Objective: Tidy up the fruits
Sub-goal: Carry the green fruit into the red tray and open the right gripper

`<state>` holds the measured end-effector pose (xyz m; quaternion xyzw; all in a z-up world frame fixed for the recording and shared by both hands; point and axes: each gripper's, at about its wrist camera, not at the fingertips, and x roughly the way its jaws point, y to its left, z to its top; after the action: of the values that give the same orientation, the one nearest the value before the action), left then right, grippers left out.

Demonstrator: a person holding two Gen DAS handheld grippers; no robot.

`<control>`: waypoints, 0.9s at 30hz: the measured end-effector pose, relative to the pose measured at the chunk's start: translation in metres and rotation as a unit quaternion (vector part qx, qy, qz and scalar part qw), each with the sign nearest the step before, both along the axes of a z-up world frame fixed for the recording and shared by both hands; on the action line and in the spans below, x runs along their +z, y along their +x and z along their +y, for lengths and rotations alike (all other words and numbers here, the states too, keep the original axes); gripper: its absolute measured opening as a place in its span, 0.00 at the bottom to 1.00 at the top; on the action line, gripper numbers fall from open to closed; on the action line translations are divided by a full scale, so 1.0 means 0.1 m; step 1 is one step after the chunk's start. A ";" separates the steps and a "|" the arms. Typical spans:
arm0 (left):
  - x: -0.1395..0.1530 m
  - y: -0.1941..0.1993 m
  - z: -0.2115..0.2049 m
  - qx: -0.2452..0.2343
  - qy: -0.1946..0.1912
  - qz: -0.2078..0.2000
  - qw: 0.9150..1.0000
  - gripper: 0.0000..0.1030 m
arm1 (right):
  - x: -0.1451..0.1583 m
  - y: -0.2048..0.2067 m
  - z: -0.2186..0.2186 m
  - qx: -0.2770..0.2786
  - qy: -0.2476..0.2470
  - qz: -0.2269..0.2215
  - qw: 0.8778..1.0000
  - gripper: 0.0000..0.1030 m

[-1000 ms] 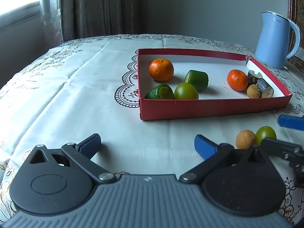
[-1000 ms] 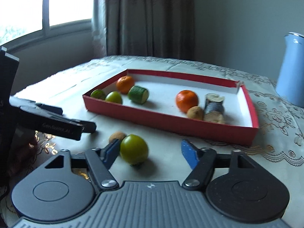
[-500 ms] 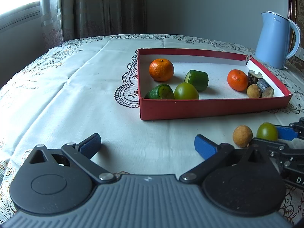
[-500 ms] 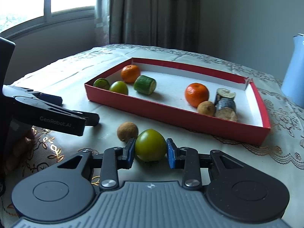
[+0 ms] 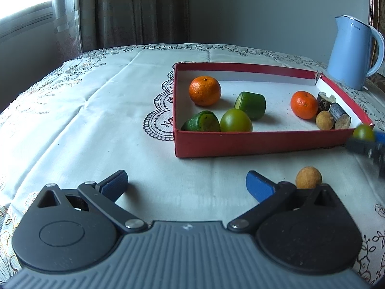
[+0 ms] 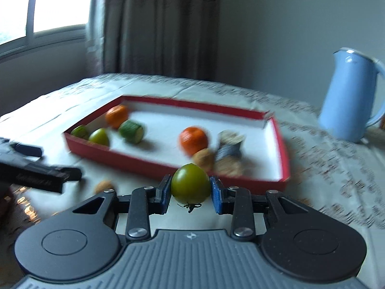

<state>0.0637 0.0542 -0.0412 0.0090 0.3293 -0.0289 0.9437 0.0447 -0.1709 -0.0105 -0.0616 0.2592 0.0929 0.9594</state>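
Note:
My right gripper point(image 6: 190, 189) is shut on a green round fruit point(image 6: 190, 183), held off the cloth just in front of the red box point(image 6: 154, 167). In the left wrist view that same green fruit point(image 5: 363, 132) shows at the right edge by the box's near right corner. The red box point(image 5: 259, 142) holds two oranges, two green cut pieces, another green fruit point(image 5: 235, 121), a small tan fruit and dark cut sticks. A tan round fruit point(image 5: 308, 177) lies on the cloth beside my open left gripper point(image 5: 186, 183), just right of its right finger.
A light blue kettle point(image 5: 352, 53) stands behind the box at the back right. The table carries a white embroidered cloth point(image 5: 96, 120) with open room to the left of the box. Curtains and a window lie behind.
My right gripper closed on the green fruit, then lifted it off the cloth toward the box's near right corner. The tan fruit stayed on the cloth. The left gripper kept still.

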 end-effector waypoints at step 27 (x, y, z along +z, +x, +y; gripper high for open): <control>0.00 0.00 0.00 0.000 0.000 -0.001 1.000 1.00 | -0.13 0.81 -0.33 -0.101 -0.053 0.026 0.993 0.32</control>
<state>0.0634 0.0542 -0.0413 0.0093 0.3283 -0.0291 0.9441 0.1252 -0.2036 -0.0236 -0.0829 0.2939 -0.0168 0.9521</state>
